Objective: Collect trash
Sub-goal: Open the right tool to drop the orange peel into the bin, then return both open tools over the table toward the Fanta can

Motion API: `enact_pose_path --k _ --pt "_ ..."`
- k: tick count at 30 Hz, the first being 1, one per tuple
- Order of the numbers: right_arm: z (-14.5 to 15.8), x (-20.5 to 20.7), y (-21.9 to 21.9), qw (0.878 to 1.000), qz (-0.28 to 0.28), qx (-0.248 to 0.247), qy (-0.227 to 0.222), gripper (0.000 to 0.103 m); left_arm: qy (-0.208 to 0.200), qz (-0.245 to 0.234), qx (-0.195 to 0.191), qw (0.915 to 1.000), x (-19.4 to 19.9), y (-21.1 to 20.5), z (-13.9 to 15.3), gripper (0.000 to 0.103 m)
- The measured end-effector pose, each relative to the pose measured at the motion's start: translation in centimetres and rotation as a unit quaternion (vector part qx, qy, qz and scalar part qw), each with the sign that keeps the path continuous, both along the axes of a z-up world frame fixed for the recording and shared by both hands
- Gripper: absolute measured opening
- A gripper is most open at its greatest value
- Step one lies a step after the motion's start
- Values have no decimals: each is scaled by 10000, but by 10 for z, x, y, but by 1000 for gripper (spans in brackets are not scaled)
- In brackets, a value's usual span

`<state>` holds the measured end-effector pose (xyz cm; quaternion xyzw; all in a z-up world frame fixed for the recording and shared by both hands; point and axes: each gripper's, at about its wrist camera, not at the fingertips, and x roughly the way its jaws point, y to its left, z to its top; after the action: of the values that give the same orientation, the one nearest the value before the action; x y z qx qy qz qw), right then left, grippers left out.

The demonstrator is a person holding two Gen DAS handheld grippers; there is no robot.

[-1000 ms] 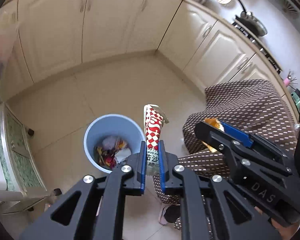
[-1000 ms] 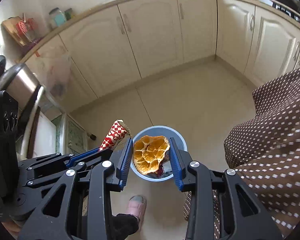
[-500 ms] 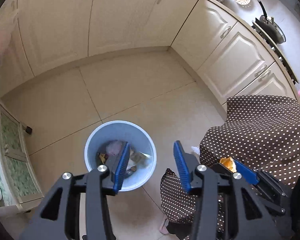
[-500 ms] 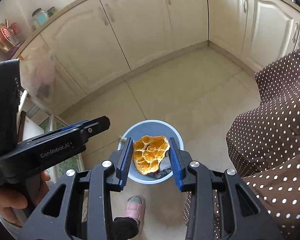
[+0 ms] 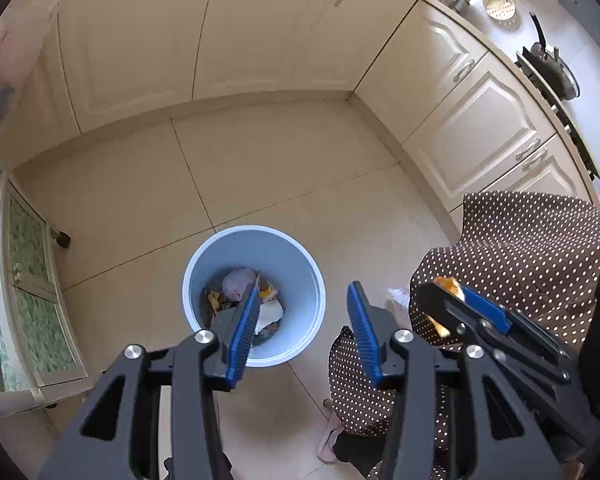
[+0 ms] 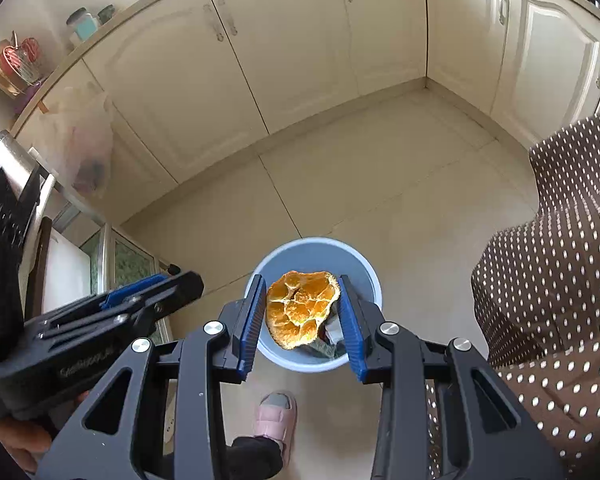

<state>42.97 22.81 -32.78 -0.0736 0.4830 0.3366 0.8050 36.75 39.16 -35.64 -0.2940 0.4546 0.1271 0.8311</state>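
A light blue trash bin (image 5: 304,268) stands on the tiled floor with several wrappers and scraps inside it. My left gripper (image 5: 302,318) is open and empty, held above the bin's right side. My right gripper (image 6: 302,314) is shut on an orange peel (image 6: 300,310) and holds it above the bin (image 6: 362,268). In the left wrist view the right gripper (image 5: 456,308) sits to the right of the bin with a bit of the peel (image 5: 446,282) showing. In the right wrist view the left gripper (image 6: 152,292) is at the left.
Cream kitchen cabinets (image 5: 260,32) run along the far and right sides. A glass-door cabinet (image 5: 28,292) stands at the left. The person's brown dotted clothing (image 6: 560,280) is at the right, and a pink slipper (image 6: 274,418) is just below the bin.
My left gripper opened and the red-and-white checked wrapper it held is gone from it. It then moved a little over the bin. My right gripper still holds the peel above the bin.
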Motion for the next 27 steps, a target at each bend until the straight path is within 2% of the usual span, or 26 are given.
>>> enact_pose_path --k 5,6,8,15,22,27 --pt "14 7 13 9994 -5 240 -231 36 -114 69 -20 9999 -4 6 9 45" --pt "17 9 14 9992 -20 267 -288 43 -141 85 -23 9999 -4 7 12 45" --pt "24 11 15 9987 -46 348 -377 47 -186 91 -16 9998 -5 7 16 45" --pt "40 6 5 9980 -111 352 -517 49 -290 51 18 9996 -8 0 33 45" --pt "74 -9 -28 9962 -270 387 -739 51 -528 -97 183 9984 -14 -24 71 45" --pt "118 -21 -72 9912 -485 568 -1094 52 -858 -351 344 9951 -16 -59 116 45"
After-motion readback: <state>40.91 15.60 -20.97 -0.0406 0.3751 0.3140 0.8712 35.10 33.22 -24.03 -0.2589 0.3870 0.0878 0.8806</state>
